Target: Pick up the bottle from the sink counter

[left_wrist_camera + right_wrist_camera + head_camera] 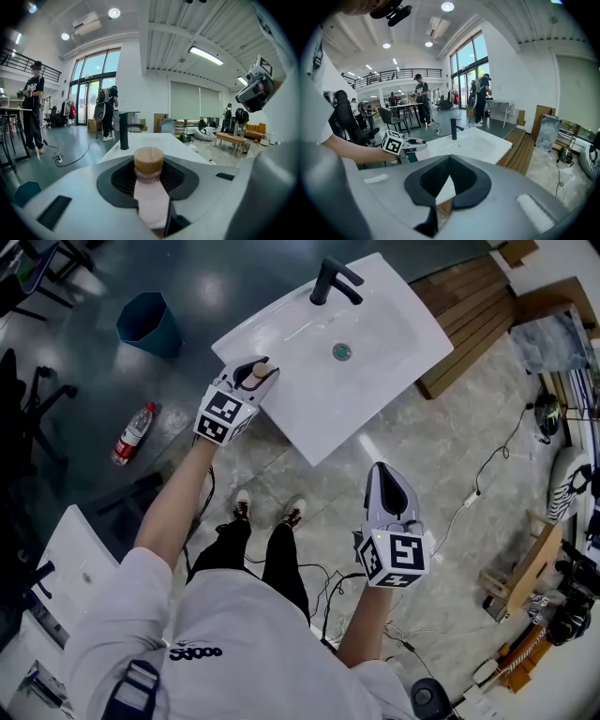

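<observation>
Gripping the bottle (150, 197) at the sink counter (384, 381) corner, left gripper (256, 374) outstretched

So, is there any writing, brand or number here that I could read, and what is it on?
Nothing reads clearly.
Dark print on the person's white shirt: too blurred to read.
Red label on the clear plastic bottle: too small.
Black-and-white marker cubes: square patterns, no words.
Pink bottle with a wooden cap: no label shows.

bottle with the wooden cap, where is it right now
Head view, left side: the bottle is at the sink counter's left corner, held in the left claw.
</observation>
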`<state>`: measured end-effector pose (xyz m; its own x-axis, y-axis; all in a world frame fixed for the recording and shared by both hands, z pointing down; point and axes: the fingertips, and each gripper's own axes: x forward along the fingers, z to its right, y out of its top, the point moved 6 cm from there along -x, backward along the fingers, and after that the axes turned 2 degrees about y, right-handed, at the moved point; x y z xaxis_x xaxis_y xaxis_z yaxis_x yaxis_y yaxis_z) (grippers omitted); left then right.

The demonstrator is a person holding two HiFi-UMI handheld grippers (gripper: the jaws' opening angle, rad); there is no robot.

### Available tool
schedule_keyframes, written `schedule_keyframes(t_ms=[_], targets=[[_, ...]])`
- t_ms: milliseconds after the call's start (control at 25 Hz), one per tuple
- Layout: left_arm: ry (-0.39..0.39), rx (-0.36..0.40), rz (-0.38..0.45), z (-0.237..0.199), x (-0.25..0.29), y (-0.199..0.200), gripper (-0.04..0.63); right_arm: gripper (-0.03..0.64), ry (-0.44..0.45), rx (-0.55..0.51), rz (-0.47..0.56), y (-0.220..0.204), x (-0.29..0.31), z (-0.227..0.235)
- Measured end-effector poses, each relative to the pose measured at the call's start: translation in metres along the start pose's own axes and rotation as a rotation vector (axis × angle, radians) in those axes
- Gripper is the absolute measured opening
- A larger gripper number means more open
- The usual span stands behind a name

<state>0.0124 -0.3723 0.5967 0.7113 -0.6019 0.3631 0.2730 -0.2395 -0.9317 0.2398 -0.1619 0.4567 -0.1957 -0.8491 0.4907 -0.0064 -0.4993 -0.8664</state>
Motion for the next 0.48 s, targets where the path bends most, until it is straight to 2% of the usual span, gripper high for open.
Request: schedule_keyframes(t_ms=[480], targets=[[-0.026, 0.04, 0.078, 0.041, -0.069, 0.079, 0.118, 0.009, 0.002, -0.05, 0.106, 0.032, -0.031, -0.007]])
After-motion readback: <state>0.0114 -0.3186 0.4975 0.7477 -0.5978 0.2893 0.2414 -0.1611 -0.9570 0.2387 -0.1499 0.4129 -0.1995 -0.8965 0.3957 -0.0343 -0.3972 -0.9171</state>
